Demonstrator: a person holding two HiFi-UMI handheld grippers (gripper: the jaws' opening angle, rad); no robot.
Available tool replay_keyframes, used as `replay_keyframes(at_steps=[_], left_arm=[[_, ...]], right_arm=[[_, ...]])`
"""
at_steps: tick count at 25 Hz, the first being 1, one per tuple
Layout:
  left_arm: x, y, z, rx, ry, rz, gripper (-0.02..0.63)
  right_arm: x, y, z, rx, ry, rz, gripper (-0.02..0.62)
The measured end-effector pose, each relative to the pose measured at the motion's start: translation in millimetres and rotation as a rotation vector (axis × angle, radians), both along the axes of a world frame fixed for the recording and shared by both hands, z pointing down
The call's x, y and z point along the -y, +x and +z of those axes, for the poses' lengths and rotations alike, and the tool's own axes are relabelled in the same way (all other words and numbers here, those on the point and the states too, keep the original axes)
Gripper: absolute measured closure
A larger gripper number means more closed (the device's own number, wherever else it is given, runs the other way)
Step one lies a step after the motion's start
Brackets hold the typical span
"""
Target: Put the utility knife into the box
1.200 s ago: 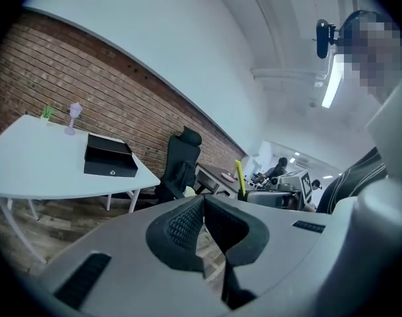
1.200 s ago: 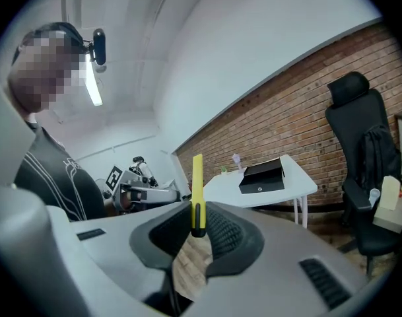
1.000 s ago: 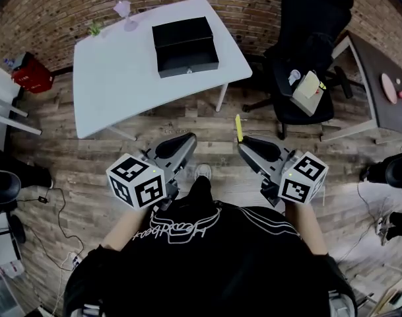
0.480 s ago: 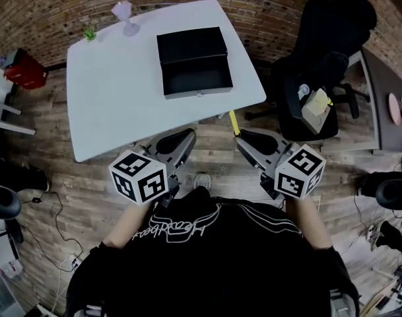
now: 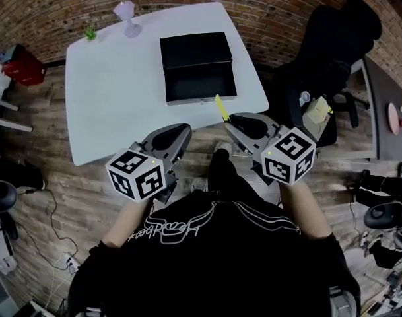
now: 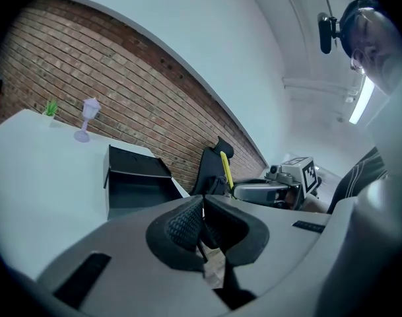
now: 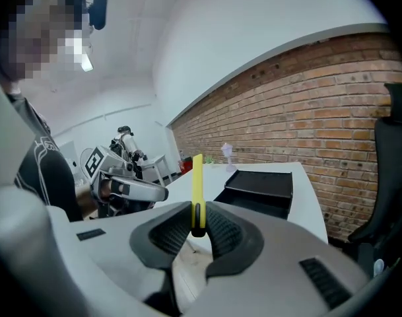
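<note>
A yellow utility knife (image 5: pixel 220 108) sticks up from my right gripper (image 5: pixel 230 119), whose jaws are shut on its lower end. In the right gripper view the knife (image 7: pixel 198 183) stands upright between the ribbed pads. An open black box (image 5: pixel 198 68) lies on the white table (image 5: pixel 115 98), its lid folded back on the far side. The knife tip hangs over the table's front edge, just short of the box. My left gripper (image 5: pixel 181 132) is beside the right one, below the table edge, its pads (image 6: pixel 187 220) pressed together with nothing between them.
A purple goblet (image 5: pixel 126 15) and a small green plant (image 5: pixel 90 34) stand at the table's far left corner. A black office chair (image 5: pixel 333 51) stands to the right of the table. A dark desk (image 5: pixel 389 104) is further right, and a red object (image 5: pixel 19 65) at far left.
Both grippers have come closer to the table. The knife has moved from over the wooden floor to the table's front edge near the box. The grip has not changed.
</note>
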State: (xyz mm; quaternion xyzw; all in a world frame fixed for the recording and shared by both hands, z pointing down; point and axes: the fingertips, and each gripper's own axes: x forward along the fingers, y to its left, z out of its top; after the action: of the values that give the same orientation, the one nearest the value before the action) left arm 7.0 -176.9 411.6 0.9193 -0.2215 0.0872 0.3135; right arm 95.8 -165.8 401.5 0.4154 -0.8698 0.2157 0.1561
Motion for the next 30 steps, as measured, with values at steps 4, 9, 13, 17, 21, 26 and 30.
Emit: replay_keyframes(at_steps=[4,9,13,17,21,26,30], left_arm=[[15,-3,2,0.014,0.004,-0.044,0.574],[41,-9,3,0.042,-0.003,-0.110,0.574],[62,-11,9,0.050,-0.038,-0.167,0.574],[76,-13,9,0.069,-0.049,-0.193,0.574],[91,-16,10,0.068,-0.060,-0.227,0.574],[104,-22,14,0.069,-0.079,-0.275,0.574],[113,-32,14,0.070,-0.083,-0.311,0.574]], right_arm=[[29,-3,9,-0.039,0.000,-0.050,0.526],[67,-3,27,-0.074,-0.041,-0.116,0.526],[98,-1,45,-0.103,-0.067,-0.156,0.526],[123,-4,65,-0.130,-0.100,-0.193,0.526],[138,-6,81,-0.152,-0.134,-0.233,0.526],[150,-6,108,-0.243,-0.166,-0.300,0.526],[157,-10,130,-0.299,-0.209,-0.350,0.525]])
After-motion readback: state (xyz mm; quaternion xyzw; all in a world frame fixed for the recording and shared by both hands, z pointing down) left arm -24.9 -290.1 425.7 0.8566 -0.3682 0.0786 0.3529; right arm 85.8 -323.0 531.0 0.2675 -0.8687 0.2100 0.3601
